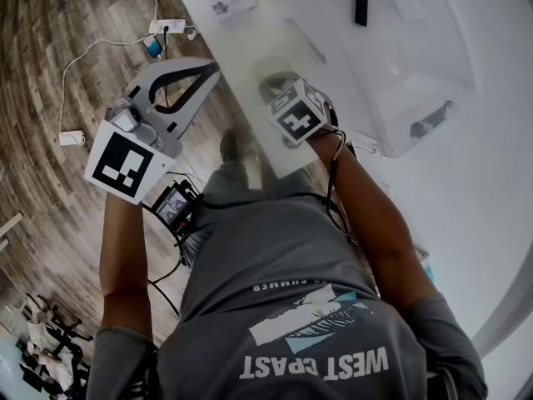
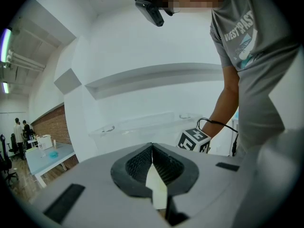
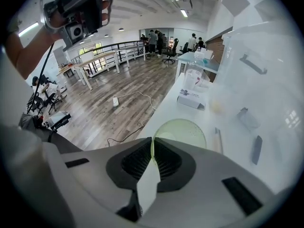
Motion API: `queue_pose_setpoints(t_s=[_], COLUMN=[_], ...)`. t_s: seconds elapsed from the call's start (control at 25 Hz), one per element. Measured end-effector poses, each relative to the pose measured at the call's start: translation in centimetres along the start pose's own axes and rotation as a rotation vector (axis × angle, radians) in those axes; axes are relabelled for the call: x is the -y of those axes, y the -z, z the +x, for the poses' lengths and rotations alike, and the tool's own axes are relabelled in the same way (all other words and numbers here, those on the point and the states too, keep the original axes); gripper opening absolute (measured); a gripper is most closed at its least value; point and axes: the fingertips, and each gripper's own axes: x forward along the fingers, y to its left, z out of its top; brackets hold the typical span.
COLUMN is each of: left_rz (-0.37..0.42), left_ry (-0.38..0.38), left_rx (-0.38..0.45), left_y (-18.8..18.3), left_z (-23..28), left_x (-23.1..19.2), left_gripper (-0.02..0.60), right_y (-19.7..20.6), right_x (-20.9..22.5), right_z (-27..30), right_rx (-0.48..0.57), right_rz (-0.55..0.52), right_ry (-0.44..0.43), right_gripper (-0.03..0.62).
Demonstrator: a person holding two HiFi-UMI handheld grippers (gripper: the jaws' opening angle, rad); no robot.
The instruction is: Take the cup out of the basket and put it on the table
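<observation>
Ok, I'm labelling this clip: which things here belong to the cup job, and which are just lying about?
Job: pale green translucent cup, rim pinched in the right gripper; clear plastic basket; white table.
Lying about: black remote control; small white box; white power strip on the wooden floor; left gripper, shut and empty.

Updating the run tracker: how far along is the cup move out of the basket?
Done: the cup is outside the clear bin, over the table near its edge. In hand: the right hand-held gripper is shut on the cup's rim; the left hand-held gripper is shut and empty. Left: set the cup down and release. Whether its base touches the table can't be told.
</observation>
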Motion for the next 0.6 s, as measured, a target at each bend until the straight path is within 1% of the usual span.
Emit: queue_pose_setpoints(t_s=[0.36, 0.6], left_rz=[-0.014, -0.012], left_ry=[-0.006, -0.001], left_rx=[0.005, 0.005], left_y=[0.3, 0.3], left_z=[-0.3, -0.2], left_x=[-0.3, -0.3], left_gripper=[0.011, 0.011], right_y=[0.7, 1.2], right_x=[-0.1, 0.2], right_z=[1.1, 1.7], right_rx=[-0.103, -0.192], right_rz=[-0.051, -0.127], right_ry=[-0.005, 0.004], right_gripper=[0.029, 0.029])
